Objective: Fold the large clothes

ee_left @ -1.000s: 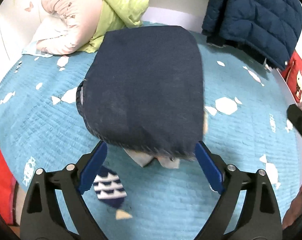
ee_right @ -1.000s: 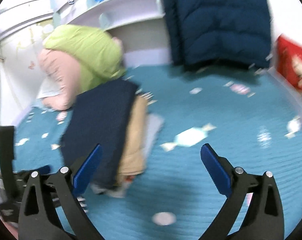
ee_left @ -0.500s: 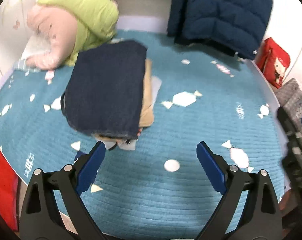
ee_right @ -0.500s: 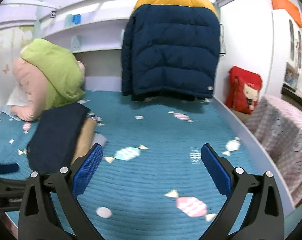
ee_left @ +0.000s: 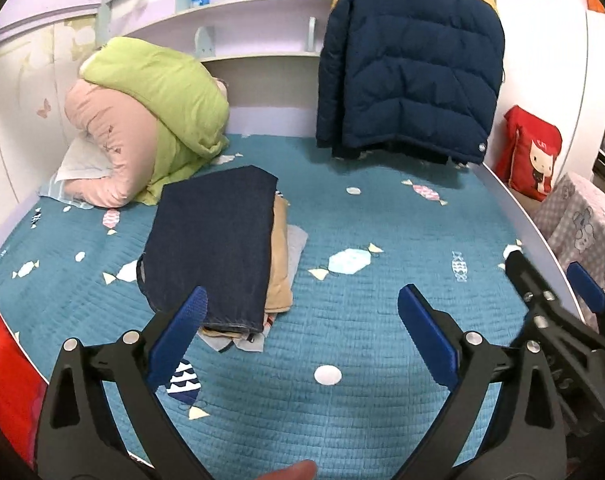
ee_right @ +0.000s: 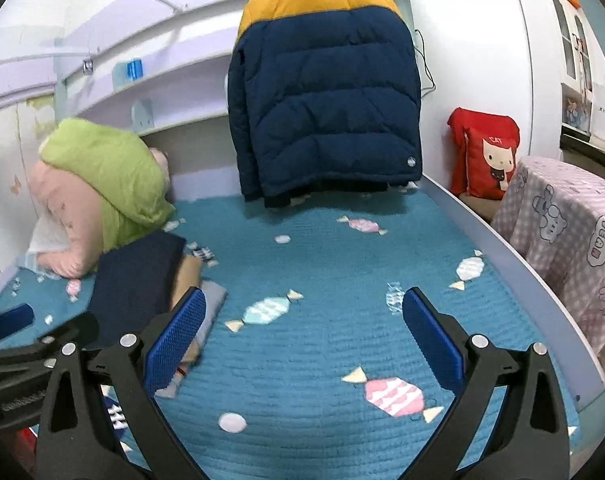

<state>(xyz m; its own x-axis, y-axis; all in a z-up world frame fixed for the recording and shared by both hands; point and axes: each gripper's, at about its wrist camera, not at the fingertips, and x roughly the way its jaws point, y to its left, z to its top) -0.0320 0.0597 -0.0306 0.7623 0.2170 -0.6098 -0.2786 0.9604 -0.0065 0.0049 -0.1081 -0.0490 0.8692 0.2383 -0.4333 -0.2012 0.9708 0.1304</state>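
Both grippers free: left gripper (ee_left: 300, 322) jaws spread wide, just been opening, nothing between them; right gripper (ee_right: 302, 326) jaws spread too, empty. Folded navy garment (ee_left: 212, 240) sits on top of the stack (ee_left: 280, 248) on the bed (ee_left: 382, 340), near the green duvet (ee_left: 158, 92). Likely next item: puffer jacket (ee_right: 322, 100) hanging at the headboard. For that, take it by both shoulders, 1 gripper each, lift clear, then lay it flat on the bare quilt beside the stack, not over it.

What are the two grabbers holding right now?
Nothing. The left gripper and right gripper are both open and empty above the blue bedspread.
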